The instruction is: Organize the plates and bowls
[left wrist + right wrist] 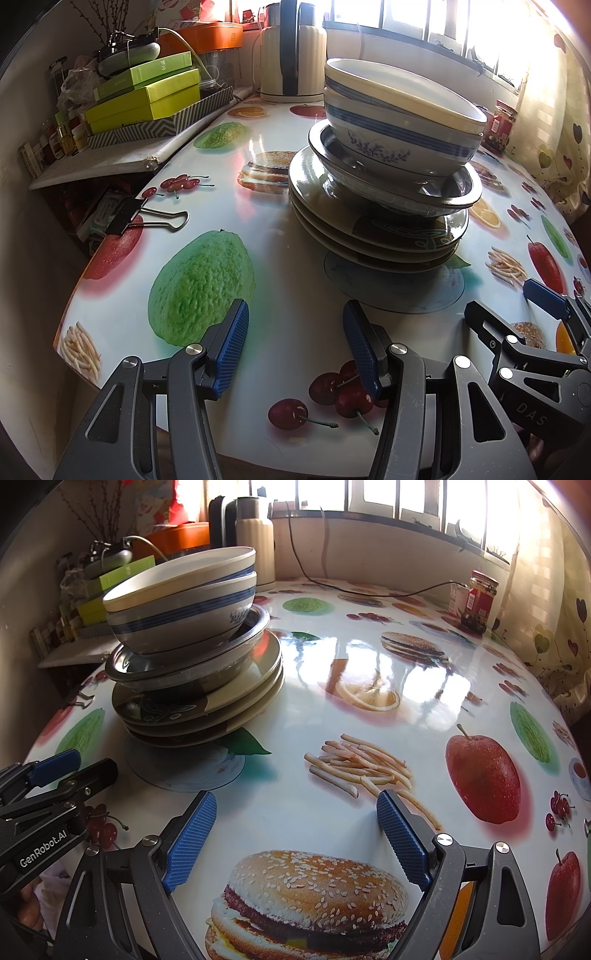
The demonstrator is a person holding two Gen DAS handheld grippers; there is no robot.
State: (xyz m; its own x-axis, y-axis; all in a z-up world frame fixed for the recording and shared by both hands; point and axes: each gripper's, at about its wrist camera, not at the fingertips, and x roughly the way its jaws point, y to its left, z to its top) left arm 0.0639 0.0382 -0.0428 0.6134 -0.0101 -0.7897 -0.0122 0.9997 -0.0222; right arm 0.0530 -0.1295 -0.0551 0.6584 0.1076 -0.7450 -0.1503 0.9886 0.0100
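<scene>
Left wrist view: left claw [295, 334] hangs over the near edge of the worktop [280, 122], blue pads spread wide, nothing between them.
Stack: dishes stand in one pile past the claw, toward the middle of the worktop and apart from it.
Bottom of stack: three plates [373, 236] nested together, sitting on a printed circle of the fruit-patterned cover.
Middle of stack: a metal bowl [443, 192] rests on the plates.
Top of stack: a blue-banded bowl [399, 144] sits in the metal bowl, and a white bowl [406, 92] sits tilted inside that one.
Right claw: the right claw [517, 302] shows at the right edge of this view, near the worktop's near edge, fingers apart and holding nothing.
Left edge: a binder clip [147, 218] is clamped on the worktop's left edge.
Far edge: a cream kettle [295, 55] stands at the far edge, behind the stack; green boxes [147, 96] are piled on a shelf off the far left corner.

Right wrist view: right claw [297, 816] is over the near edge, above a printed burger, pads wide apart and empty.
Stack: the plates [236, 698], metal bowl [207, 661], blue-banded bowl [184, 624] and white bowl [177, 576] rise to the claw's left, untouched.
Left claw: the left claw [88, 762] shows near the left edge, just short of the stack, fingers parted.
Far right corner: a red-labelled jar [478, 602] stands there, well apart from the dishes.
</scene>
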